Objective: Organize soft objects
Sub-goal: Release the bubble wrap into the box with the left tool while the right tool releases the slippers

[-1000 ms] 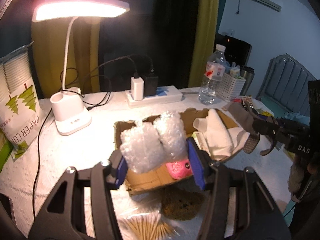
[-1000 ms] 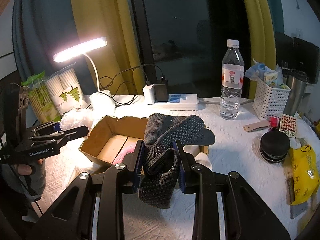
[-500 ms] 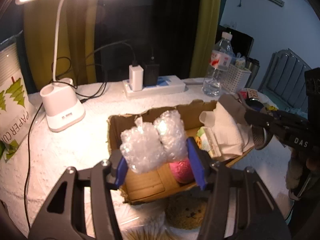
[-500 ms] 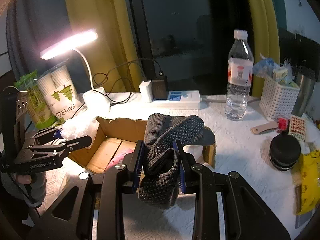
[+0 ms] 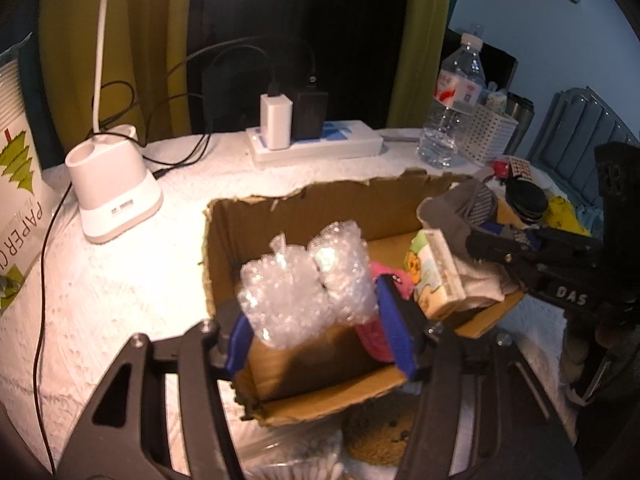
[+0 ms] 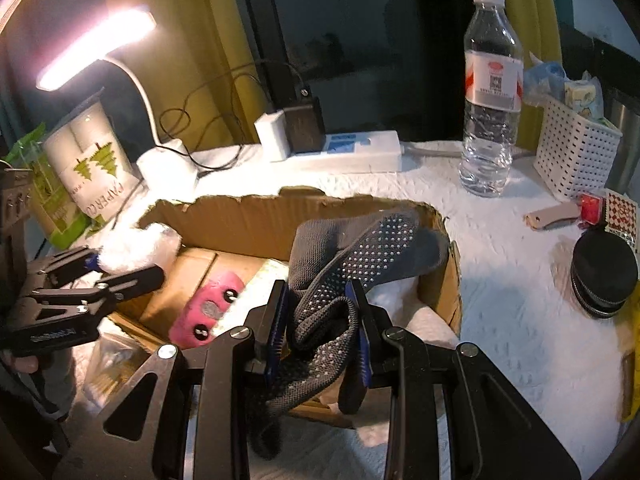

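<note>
We see the left hand-held gripper [image 5: 316, 330] opening around crumpled clear bubble wrap [image 5: 306, 284]; the right hand-held gripper [image 6: 320, 330] clamps a dark dotted sock [image 6: 352, 256] above the cardboard box [image 6: 248, 216].

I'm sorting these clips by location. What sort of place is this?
Probably a bedroom or living room at home, at night. A cloth-covered table stands by a dark window with yellow curtains, carrying a lit desk lamp, a power strip and a water bottle.

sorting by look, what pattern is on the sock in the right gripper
Dark grey sock with rows of small pale grip dots; clearest in the right wrist view.
</note>
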`<move>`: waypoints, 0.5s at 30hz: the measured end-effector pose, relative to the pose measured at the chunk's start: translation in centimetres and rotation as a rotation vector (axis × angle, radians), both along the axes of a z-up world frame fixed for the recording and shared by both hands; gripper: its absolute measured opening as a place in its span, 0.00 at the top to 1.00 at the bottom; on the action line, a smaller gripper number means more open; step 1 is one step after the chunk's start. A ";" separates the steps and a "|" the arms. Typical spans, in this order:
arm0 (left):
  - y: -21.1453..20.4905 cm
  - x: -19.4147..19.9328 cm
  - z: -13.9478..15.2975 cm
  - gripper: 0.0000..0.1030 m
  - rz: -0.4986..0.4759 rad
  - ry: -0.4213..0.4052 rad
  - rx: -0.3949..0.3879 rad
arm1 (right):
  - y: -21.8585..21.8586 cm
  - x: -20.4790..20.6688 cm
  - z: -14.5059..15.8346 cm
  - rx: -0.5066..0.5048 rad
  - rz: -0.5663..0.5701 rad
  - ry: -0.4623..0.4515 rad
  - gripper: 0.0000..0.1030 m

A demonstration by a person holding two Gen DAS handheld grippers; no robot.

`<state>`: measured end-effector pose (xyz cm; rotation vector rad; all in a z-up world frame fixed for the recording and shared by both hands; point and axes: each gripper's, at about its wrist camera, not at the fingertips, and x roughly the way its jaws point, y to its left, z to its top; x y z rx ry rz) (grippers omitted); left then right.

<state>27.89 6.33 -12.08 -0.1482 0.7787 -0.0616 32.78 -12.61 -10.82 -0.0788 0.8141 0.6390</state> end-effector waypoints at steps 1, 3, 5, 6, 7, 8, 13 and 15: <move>-0.1 0.0 0.0 0.40 -0.002 -0.001 0.002 | 0.1 0.0 -0.1 -0.014 -0.004 -0.004 0.70; -0.1 -0.1 0.2 0.31 -0.005 -0.008 0.005 | 0.4 -0.1 -0.1 -0.023 0.000 -0.005 0.69; -0.2 -0.3 0.5 0.28 -0.002 -0.019 0.006 | 0.3 -0.2 0.0 -0.022 0.001 -0.004 0.66; -0.1 -0.4 0.7 0.26 0.004 -0.025 0.008 | 0.3 -0.3 0.1 -0.020 -0.002 -0.007 0.63; 0.0 -0.6 0.9 0.25 0.008 -0.030 0.006 | 0.2 -0.4 0.3 -0.018 -0.004 -0.011 0.58; 0.1 -0.7 1.0 0.23 0.011 -0.034 0.003 | 0.1 -0.6 0.5 -0.017 -0.006 -0.018 0.56; 0.3 -1.8 1.7 0.21 0.019 -0.055 0.003 | -0.2 -1.7 1.7 -0.014 -0.013 -0.054 0.46; 0.2 -2.3 2.0 0.21 0.016 -0.064 0.003 | -0.3 -2.1 2.1 -0.014 -0.014 -0.062 0.46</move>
